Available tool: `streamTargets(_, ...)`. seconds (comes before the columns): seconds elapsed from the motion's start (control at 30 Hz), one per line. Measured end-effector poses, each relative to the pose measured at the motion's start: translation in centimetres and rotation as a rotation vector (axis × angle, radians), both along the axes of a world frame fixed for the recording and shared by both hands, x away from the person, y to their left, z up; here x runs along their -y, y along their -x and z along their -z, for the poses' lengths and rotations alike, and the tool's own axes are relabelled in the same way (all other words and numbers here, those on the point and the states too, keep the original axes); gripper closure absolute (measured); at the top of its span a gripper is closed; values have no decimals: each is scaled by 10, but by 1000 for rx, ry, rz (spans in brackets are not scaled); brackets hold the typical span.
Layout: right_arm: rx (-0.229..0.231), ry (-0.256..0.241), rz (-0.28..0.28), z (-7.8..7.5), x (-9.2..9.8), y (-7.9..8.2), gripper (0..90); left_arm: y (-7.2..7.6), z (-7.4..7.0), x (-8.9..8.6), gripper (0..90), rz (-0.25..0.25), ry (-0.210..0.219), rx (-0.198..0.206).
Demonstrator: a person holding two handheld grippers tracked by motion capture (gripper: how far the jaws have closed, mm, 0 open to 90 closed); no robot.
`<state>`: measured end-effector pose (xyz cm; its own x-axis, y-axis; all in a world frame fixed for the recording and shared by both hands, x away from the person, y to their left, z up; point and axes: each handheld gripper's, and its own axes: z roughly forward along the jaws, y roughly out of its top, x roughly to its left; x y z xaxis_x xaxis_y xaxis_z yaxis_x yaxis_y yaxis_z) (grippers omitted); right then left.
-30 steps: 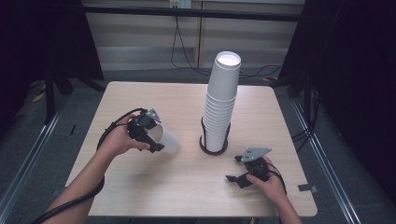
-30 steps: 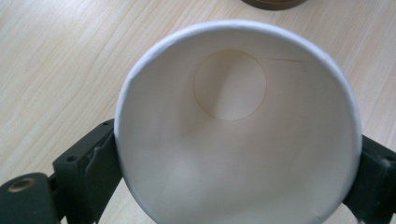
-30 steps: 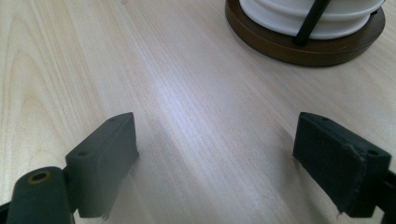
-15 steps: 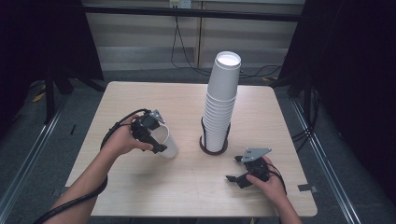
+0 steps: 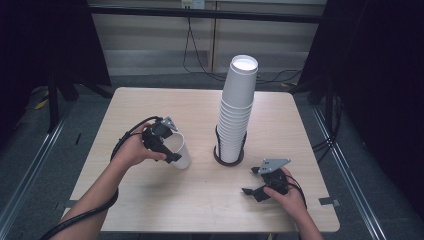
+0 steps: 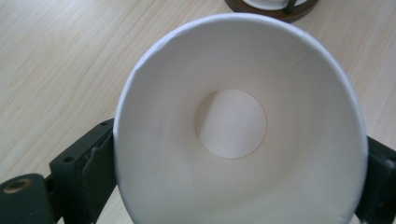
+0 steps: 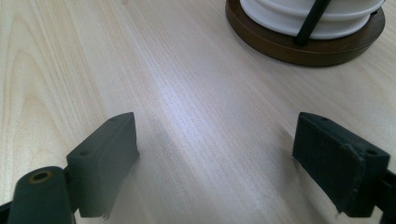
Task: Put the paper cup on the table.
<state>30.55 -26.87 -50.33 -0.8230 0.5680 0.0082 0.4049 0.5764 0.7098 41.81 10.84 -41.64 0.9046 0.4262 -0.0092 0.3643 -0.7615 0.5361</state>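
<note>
A single white paper cup [image 5: 178,150] stands on the wooden table [image 5: 150,105], left of centre, with my left gripper [image 5: 167,146] shut on it. In the left gripper view I look into the cup's mouth [image 6: 233,126], a black jaw pressed to each side. A tall stack of white cups [image 5: 236,107] rises from a round dark wooden holder [image 5: 228,159] at mid-table. My right gripper [image 5: 256,183] rests low near the front right, open, with bare wood between its fingers [image 7: 105,158]. The holder's base [image 7: 303,44] lies just ahead of it.
The table's front edge [image 5: 210,231] runs close behind both hands. Black cables trail from each gripper. Dark curtains and metal rails flank the table. A strip of tape [image 5: 328,201] sits at the front right corner.
My left gripper has carried the cup slightly right and nearer the holder, and set it more upright. The right gripper has stayed in place.
</note>
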Motion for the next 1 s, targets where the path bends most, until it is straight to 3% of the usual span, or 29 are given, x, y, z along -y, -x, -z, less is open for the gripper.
streamTargets(1.0,0,-1,0,0,0,0,136,-2,7,4,67,4,35,11)
